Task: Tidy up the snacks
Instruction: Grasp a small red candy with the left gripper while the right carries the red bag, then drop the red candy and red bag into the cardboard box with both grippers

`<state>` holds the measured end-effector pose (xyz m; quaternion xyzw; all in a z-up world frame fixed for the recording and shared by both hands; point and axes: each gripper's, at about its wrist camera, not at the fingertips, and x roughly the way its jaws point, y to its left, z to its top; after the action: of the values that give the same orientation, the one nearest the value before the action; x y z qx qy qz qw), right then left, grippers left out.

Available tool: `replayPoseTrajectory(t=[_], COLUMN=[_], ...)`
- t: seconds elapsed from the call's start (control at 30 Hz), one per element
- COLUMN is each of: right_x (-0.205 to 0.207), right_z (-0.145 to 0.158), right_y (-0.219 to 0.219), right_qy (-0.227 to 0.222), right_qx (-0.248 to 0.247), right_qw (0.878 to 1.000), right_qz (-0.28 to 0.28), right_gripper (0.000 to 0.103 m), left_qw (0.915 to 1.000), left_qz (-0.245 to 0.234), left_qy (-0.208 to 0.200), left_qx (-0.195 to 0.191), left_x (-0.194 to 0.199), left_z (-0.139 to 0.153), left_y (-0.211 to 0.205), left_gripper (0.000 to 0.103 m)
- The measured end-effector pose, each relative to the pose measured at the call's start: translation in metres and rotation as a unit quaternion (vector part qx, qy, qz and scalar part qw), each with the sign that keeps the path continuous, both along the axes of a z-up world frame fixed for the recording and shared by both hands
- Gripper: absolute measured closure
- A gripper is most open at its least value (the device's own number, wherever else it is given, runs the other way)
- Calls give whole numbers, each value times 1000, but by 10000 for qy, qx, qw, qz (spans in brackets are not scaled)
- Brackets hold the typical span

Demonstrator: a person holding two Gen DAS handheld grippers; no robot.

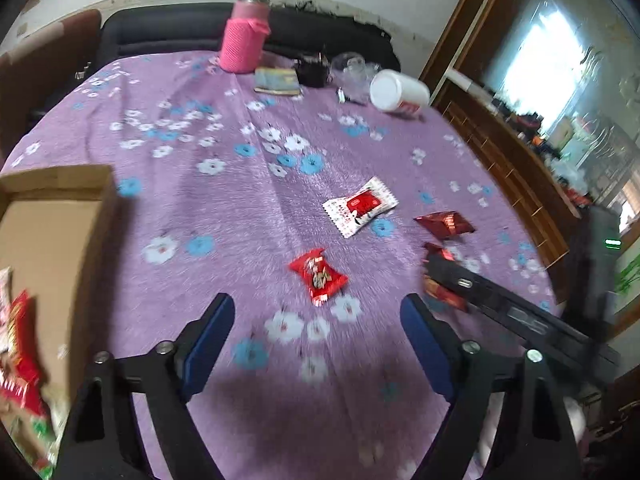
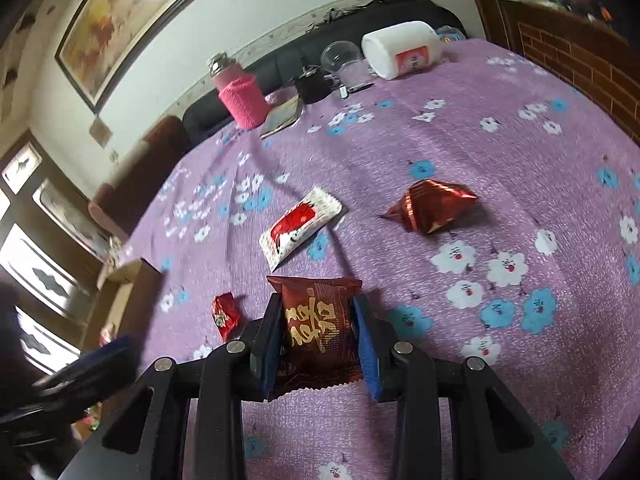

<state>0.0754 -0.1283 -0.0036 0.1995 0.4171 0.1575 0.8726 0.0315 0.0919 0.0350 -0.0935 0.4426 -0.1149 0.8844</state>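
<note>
1. Two grippers work over a purple flowered cloth (image 1: 240,208) on the bench.
2. Right gripper (image 2: 316,336): its jaws are clamped on a dark red packet (image 2: 320,332) with gold lettering, the blue pads pressing its two sides; the packet's far edge sticks out past the jaw tips.
3. Left gripper (image 1: 316,332): its jaws stand wide apart with nothing between them, only cloth below.
4. Just ahead of the left jaws, slightly right of centre, lies a small red candy (image 1: 318,276).
5. Farther ahead and to the right lies a white-and-red packet (image 1: 360,206); right of it sits a dark red foil pouch (image 1: 444,224).
6. Seen from the right jaws, the white-and-red packet is ahead and the foil pouch ahead to the right, both apart from the held packet; the red candy is just left of the jaws.
7. Left of the left jaws is a cardboard box (image 1: 52,232) with red wrappers (image 1: 20,344) inside, blurred.
8. Well ahead, at the far edge, stand a pink bottle (image 1: 242,38) and a white tub (image 1: 398,92) on its side.
</note>
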Motion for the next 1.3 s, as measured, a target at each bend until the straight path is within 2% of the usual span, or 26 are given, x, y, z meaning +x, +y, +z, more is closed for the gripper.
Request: replayPoseTrajectory(t=[0.1,0.17,0.2,0.23,0.27,0.3,0.6,0.73,0.93,1.0,1.13,1.3], right_x=[1,1,0,0,0,0,-3,-5,-13,-16,-29,-31], right_z=[-1,1,1,2,2,2,6,9,13,18,36,68], right_y=[0,0,0,-1,-1,-2,-7,-3,12,25,73,150], right_qy=[17,-6,-33,-50,-57,-56,-189,-281,-430,-376,-341,-372], right_qx=[-12,-31,-65,-80,-60,-33,-18,14,-184,-105,-61,-29], right_qw=[10000,10000,10000,10000,10000,10000,9998,9996,9989,9989,9962,9869], right_qz=[-7,5,-4,-13,-12,-14,-84,-20,79,255,803,1572], right_gripper=[67,67,67,67,67,67,67,67,67,67,67,66], left_qw=[9997,9995,9993,9990,9980,9976,9998,9990,9942,9924,9895,9880], left_qz=[-20,-104,-166,-217,-177,-210,111,178,630,820,1135,1383], left_qy=[0,43,58,88,23,-3,-117,-364,-687,-760,-867,-685], left_qx=[256,307,328,393,613,665,117,-161,-541,-521,-226,-67], left_x=[18,28,31,33,34,34,22,0,-32,-40,-48,-39], left_z=[-14,-23,-26,-29,-31,-32,-23,4,54,66,79,67], left_y=[-15,-22,-25,-28,-31,-32,-3,18,96,127,176,220], left_gripper=[21,24,37,60,68,85,86,86,86,86,86,86])
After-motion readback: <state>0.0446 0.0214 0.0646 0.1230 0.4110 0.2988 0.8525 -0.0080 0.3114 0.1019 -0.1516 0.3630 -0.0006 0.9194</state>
